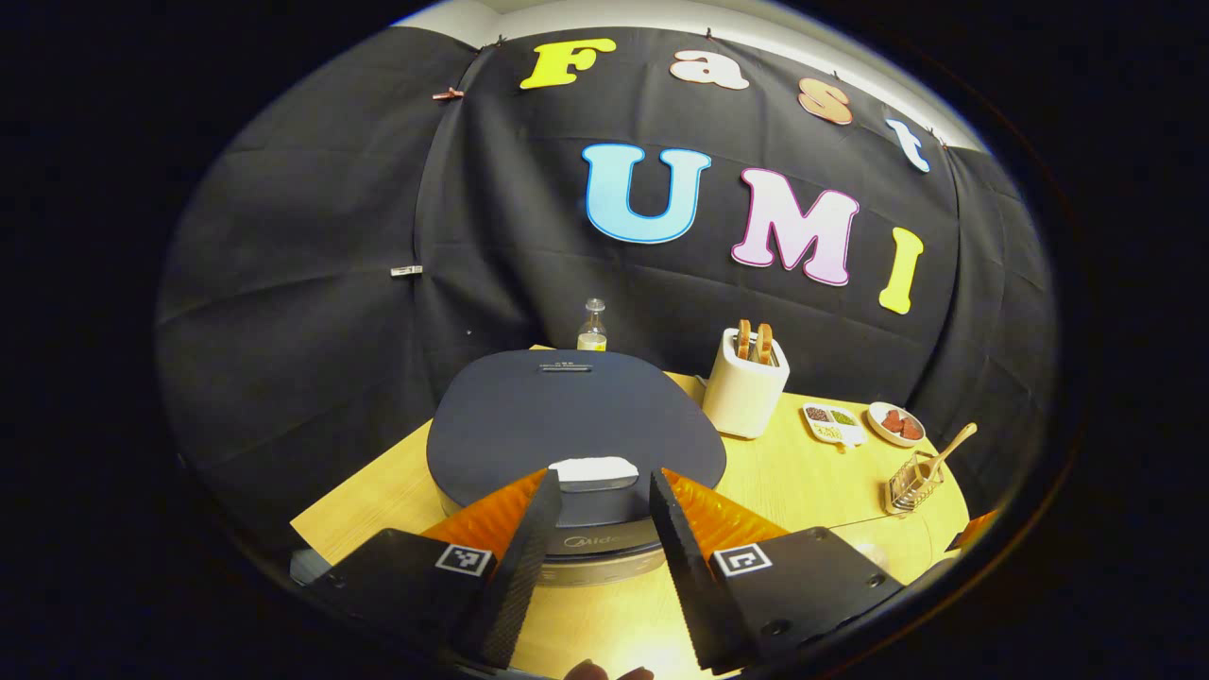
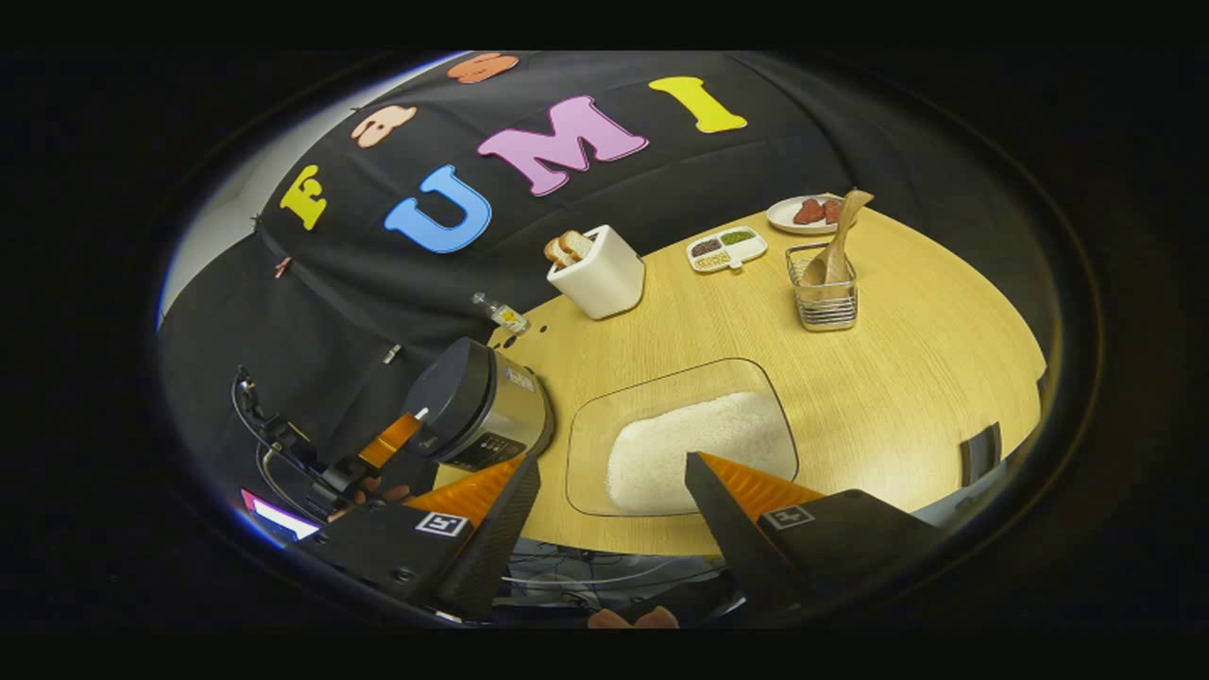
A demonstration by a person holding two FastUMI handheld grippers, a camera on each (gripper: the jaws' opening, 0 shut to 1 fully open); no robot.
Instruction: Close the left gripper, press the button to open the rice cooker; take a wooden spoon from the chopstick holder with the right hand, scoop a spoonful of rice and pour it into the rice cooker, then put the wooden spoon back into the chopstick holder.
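The rice cooker (image 1: pixel 576 444) has its lower body hidden behind the left gripper's fingers (image 1: pixel 515 557), the divided dish (image 1: pixel 833 423) at two o'clock holds contents too small to identify, and the wooden spoon (image 2: pixel 836 250) bowl sits partly hidden inside the chopstick holder (image 2: pixel 826 302).

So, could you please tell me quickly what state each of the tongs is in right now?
Left tongs: open, empty, in front of the rice cooker.
Right tongs: open, empty.

Black cloth wall (image 1: pixel 312 283) hangs in creased folds behind a light wooden table (image 2: pixel 907 378) with a rounded edge.
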